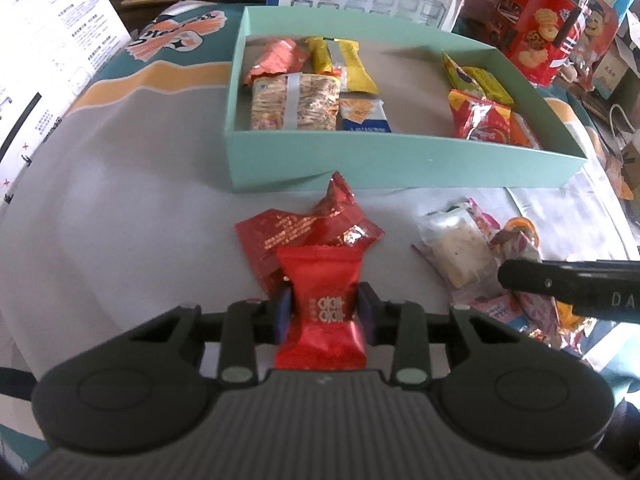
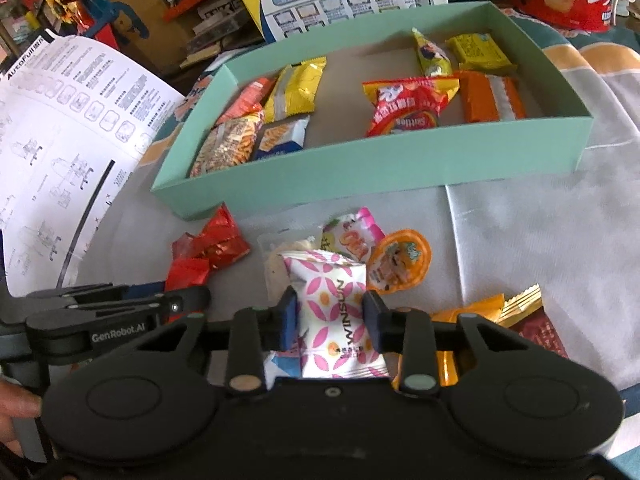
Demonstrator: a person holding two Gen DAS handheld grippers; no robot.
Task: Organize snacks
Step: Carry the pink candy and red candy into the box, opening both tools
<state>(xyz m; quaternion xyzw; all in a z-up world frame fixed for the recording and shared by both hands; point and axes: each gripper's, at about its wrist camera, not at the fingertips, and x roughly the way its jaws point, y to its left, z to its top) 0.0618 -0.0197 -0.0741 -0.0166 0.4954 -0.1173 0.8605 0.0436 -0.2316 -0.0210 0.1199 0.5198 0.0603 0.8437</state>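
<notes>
- Daylight is soft and even in both views, coming from the upper right of the frame.
- The grey tablecloth (image 1: 132,200) looks washed out and mottled.
- Glare glints on the red foil wrappers (image 2: 212,240).
- Fisheye bending curves the green box (image 1: 400,160); corners go black.
- Detail is soft and slightly blurred throughout.

Bare gap (image 2: 340,92) mid-box (image 2: 360,172)

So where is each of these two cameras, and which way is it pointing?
Left wrist: on the left gripper, looking forward along its fingers, which pinch a red packet; the green box lies ahead.
Right wrist: on the right gripper, fingers pinching a pink-patterned packet.
Both show that box and the other gripper.
</notes>
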